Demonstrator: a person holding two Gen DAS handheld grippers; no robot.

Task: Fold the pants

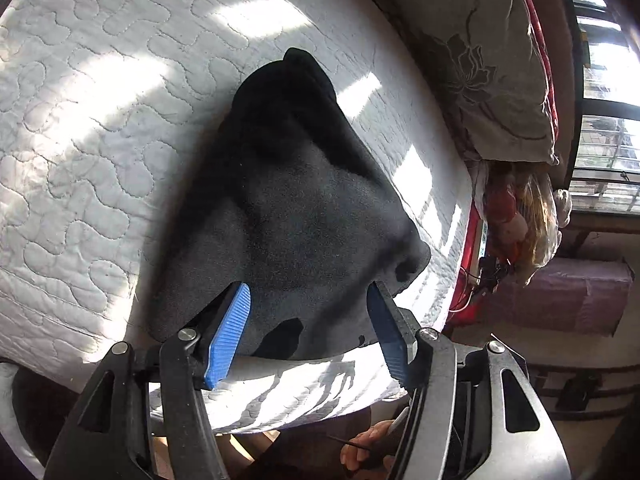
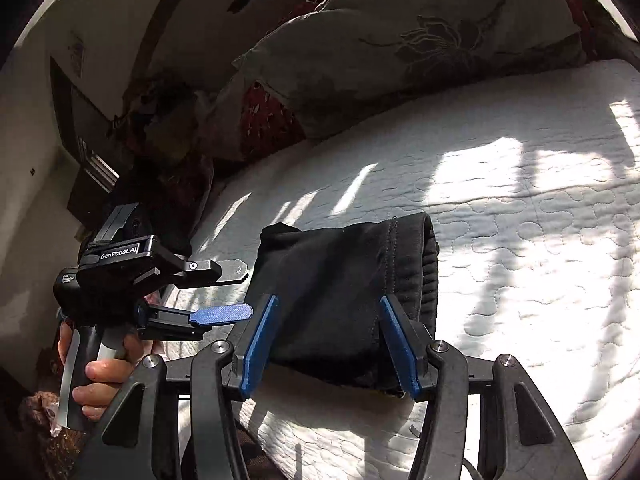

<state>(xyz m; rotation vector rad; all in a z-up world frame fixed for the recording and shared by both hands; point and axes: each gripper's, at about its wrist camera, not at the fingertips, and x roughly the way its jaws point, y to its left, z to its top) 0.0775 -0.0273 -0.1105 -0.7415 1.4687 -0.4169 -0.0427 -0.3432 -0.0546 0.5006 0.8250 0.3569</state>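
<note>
The pants [image 2: 344,296] lie on the mattress [image 2: 520,220], pillow [image 2: 400,40] behind, both grippers near.

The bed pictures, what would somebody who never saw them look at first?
Probably the black pants, folded into a small bundle near the front edge of the white quilted mattress, dark against sunlit cloth. Next, the blue-padded gripper fingers: the right gripper stands open around the bundle, and the left gripper reaches in from the side. Behind lies a grey flowered pillow.
</note>
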